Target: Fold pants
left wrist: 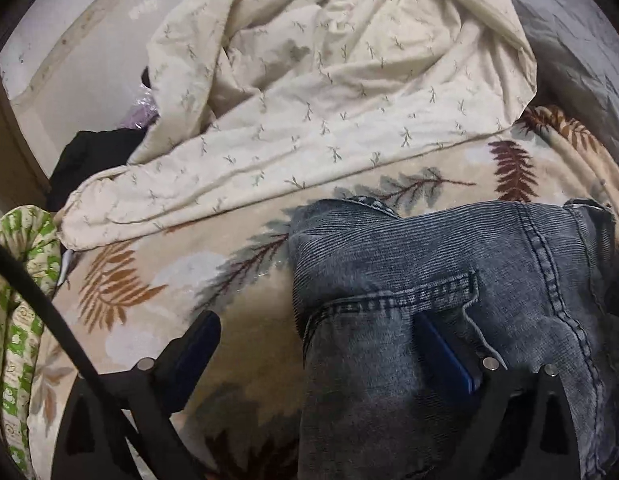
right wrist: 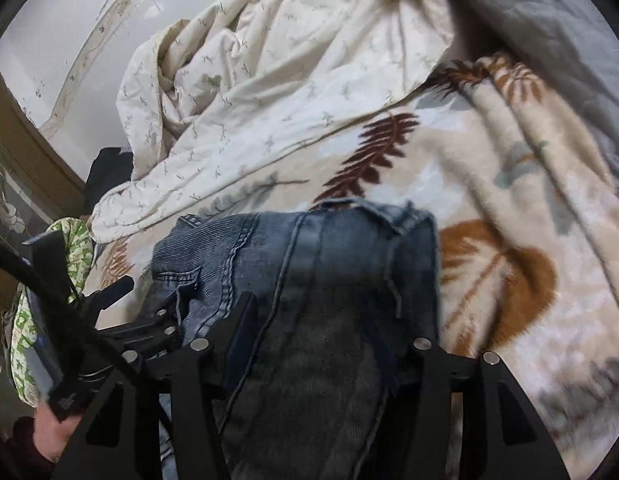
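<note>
Jeans [left wrist: 429, 264] on leaf-print blanket [left wrist: 149, 280] — left claw [left wrist: 321, 340] spread.

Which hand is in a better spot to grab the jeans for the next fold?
Probably the right. The right gripper has the jeans bunched between both fingers. The left gripper is wide open, one finger over the blanket, so only the jeans' edge is inside.

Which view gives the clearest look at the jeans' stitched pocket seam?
The left wrist view: the pocket seam on the jeans runs sharp and close across the frame. The right wrist view shows the same seam small, at the jeans' left edge, beside the left claw.
</note>
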### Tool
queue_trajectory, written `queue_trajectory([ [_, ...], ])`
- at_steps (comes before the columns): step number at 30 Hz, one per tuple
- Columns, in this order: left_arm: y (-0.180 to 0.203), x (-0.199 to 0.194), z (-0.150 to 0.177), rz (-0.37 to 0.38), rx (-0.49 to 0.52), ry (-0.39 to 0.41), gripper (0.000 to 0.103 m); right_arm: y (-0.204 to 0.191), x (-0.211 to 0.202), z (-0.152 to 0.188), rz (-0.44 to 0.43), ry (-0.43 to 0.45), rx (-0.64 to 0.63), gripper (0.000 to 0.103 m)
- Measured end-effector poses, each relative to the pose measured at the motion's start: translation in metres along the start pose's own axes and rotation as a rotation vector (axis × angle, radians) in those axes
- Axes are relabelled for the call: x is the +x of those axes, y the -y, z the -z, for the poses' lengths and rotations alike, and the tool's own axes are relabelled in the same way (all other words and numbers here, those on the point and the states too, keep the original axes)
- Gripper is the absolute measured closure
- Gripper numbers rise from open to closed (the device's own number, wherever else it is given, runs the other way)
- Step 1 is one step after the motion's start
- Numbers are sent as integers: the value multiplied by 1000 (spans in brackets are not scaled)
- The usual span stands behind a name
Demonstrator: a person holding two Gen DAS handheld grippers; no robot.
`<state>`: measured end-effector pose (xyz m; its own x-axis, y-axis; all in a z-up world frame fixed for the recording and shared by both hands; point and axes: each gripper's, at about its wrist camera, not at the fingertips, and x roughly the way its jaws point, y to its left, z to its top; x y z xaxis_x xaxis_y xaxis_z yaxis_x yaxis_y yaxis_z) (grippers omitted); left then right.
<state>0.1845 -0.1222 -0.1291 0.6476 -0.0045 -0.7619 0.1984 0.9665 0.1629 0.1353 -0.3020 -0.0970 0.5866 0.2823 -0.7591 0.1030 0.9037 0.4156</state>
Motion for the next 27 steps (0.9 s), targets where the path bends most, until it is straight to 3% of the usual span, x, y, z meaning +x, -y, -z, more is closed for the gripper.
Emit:
queue_trajectory([
  [8,-21,-73,30,-27,58,147,4,-12,-48,34,131,2,-65,46],
  [12,-21,-93,54,6,71,171,4,-24,-52,49,156,-8,-67,46],
  [14,-15,-89,62,32,97,134,5,-31,-43,56,193,-40,-74,46],
  [16,-10,-72,65,69,99,40,5,-32,-29,63,237,-78,-68,44],
  [20,-30,-50,70,187,-58,-26,0,-16,-21,66,200,-86,18,41],
  [27,-27,-69,67,159,-8,7,2,-20,-22,70,219,-55,-7,40],
])
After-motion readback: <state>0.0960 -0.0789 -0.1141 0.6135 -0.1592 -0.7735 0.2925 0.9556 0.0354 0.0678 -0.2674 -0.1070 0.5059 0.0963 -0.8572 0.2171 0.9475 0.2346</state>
